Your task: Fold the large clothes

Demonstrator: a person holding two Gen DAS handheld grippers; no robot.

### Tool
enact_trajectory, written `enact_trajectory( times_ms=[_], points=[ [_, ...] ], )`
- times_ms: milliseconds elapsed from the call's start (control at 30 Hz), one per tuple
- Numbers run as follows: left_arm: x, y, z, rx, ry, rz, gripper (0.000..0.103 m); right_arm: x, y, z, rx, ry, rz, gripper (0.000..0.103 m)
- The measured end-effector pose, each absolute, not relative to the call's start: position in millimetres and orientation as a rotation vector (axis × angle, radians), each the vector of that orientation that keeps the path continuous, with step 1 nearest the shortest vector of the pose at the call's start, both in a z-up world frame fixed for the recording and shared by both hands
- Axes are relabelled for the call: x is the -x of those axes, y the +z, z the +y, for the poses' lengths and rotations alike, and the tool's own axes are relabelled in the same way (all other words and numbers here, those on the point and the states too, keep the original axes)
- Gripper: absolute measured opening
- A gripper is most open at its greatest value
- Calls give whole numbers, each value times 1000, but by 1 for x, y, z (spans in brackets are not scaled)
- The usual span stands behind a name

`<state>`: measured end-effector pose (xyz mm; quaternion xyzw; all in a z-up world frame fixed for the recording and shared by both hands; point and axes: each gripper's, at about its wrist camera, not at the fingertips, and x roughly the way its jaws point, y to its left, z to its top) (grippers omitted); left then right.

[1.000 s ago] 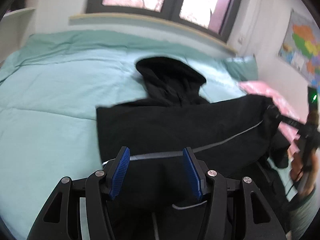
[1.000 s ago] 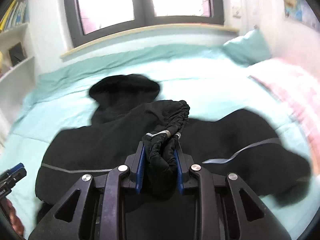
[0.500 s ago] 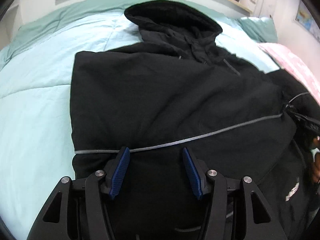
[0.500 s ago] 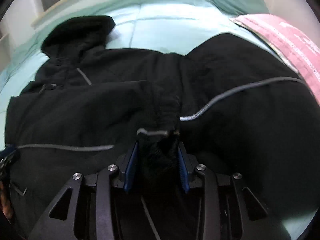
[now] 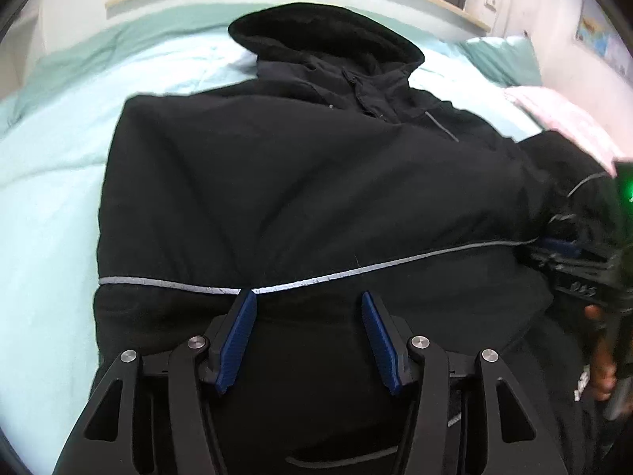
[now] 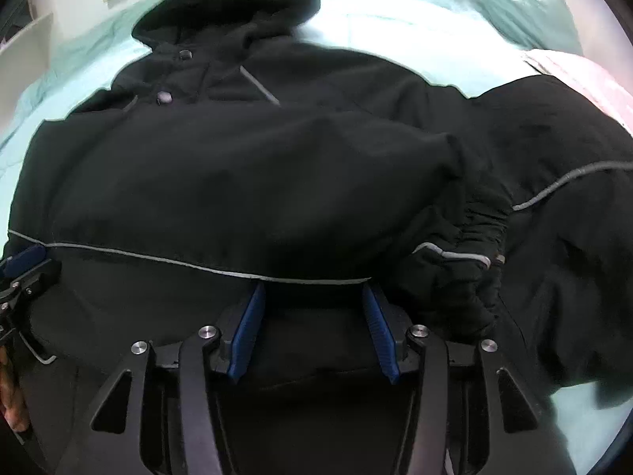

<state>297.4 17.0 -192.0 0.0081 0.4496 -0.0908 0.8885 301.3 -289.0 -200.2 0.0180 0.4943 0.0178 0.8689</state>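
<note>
My left gripper [image 5: 306, 316] and right gripper [image 6: 312, 308] both gape wide, empty. The black jacket [image 5: 308, 198] looks bulky, soft, probably slippery; I'd pinch the gathered cuff [image 6: 474, 233] near right.

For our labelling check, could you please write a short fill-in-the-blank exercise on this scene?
1. The jacket is coloured ____.
2. It lies on a ____ bedspread.
3. The right gripper has its jaws ____.
4. The left gripper holds ____.

Missing words: black; mint-green; open; nothing
</note>
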Motion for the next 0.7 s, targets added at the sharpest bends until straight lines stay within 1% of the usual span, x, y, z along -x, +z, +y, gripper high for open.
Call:
enact_trajectory(
  times_ms=[100, 167, 333, 400, 533, 700],
  points=[
    [-293, -186, 14, -52, -181, 941, 57, -294, -191, -291, -24, 32, 1049, 53],
    [-290, -180, 13, -42, -189, 949, 57, -281, -174, -292, -24, 50, 1032, 53],
    [-270, -145, -16, 34, -279, 922, 57, -224, -120, -316, -58, 109, 895, 53],
    [-262, -132, -43, 13, -315, 900, 57, -204, -101, -333, -68, 87, 859, 53],
    [-253, -109, -118, -34, -423, 844, 57, -166, -72, -410, -146, 37, 809, 53],
    [-266, -111, -202, -40, -508, 845, 57, -135, -63, -520, -261, -110, 798, 55]
  ],
)
